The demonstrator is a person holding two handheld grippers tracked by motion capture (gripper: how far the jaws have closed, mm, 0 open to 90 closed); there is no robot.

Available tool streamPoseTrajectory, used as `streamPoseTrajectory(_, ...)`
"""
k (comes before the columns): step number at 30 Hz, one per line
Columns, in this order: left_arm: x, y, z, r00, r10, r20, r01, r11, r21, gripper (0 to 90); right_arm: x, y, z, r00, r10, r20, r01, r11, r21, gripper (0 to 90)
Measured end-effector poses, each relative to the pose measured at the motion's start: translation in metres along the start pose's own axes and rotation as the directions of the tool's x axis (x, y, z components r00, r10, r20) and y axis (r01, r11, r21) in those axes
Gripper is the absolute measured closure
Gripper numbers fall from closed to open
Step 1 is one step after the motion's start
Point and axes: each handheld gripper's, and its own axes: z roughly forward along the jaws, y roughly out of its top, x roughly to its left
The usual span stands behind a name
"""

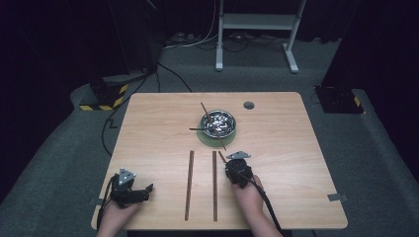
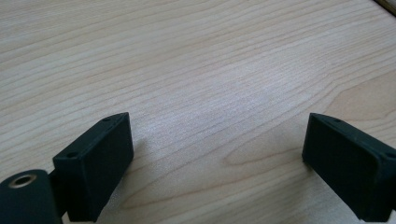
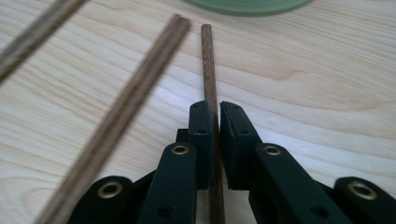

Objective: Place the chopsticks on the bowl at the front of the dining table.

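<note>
My right gripper (image 3: pixel 215 109) is shut on a thin brown wooden stick (image 3: pixel 208 70) that lies flat on the table and points toward the green coaster (image 3: pixel 247 4). From above, this gripper (image 1: pixel 228 163) sits just right of two long brown sticks, one (image 1: pixel 189 185) farther left and one (image 1: pixel 215 185) close by, and its own short stick (image 1: pixel 222 157) pokes out ahead. My left gripper (image 2: pixel 217 140) stands wide open over bare wood, with nothing between its fingers. It rests near the table's front left corner (image 1: pixel 143 190).
A metal bowl (image 1: pixel 218 123) with shiny contents sits on the green coaster (image 1: pixel 207 139) at mid-table, with thin sticks (image 1: pixel 203 107) leaning out of it. A grey round cap (image 1: pixel 248 105) marks the far edge. A white stand (image 1: pixel 257 22) is on the floor beyond.
</note>
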Motion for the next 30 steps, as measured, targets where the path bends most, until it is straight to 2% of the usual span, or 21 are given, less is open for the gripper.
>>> streamPoseTrajectory(8, 0.0, 0.0, 0.0, 1.0, -0.001, -0.001, 0.001, 1.0, 0.0, 8.6, -0.033, -0.007, -0.008, 0.9984, 0.038, 0.043, -0.038, 0.999, 0.015, 82.6)
streamPoseTrajectory(13, 0.0, 0.0, 0.0, 1.0, -0.001, -0.001, 0.001, 1.0, 0.001, 8.6, -0.047, -0.011, -0.013, 0.9979, 0.049, 0.042, -0.05, 0.998, 0.025, 79.1)
streamPoseTrajectory(15, 0.0, 0.0, 0.0, 1.0, -0.001, -0.001, 0.001, 1.0, 0.001, 8.6, -0.051, -0.011, -0.018, 0.998, 0.054, 0.032, -0.054, 0.998, 0.008, 77.1)
streamPoseTrajectory(19, 0.0, 0.0, 0.0, 1.0, -0.001, -0.001, 0.001, 1.0, 0.001, 8.6, -0.054, -0.012, -0.028, 0.9977, 0.063, 0.024, -0.063, 0.998, -0.017, 74.6)
streamPoseTrajectory(26, 0.0, 0.0, 0.0, 1.0, -0.001, -0.001, 0.001, 1.0, 0.0, 8.7, -0.049, -0.022, -0.036, 0.9992, 0.039, -0.002, -0.039, 0.999, 0.019, 73.9)
streamPoseTrajectory(30, 0.0, 0.0, 0.0, 1.0, -0.001, -0.001, 0.001, 1.0, 0.0, 8.7, -0.045, -0.023, -0.039, 0.9994, 0.034, 0.0, -0.034, 0.999, 0.013, 74.2)
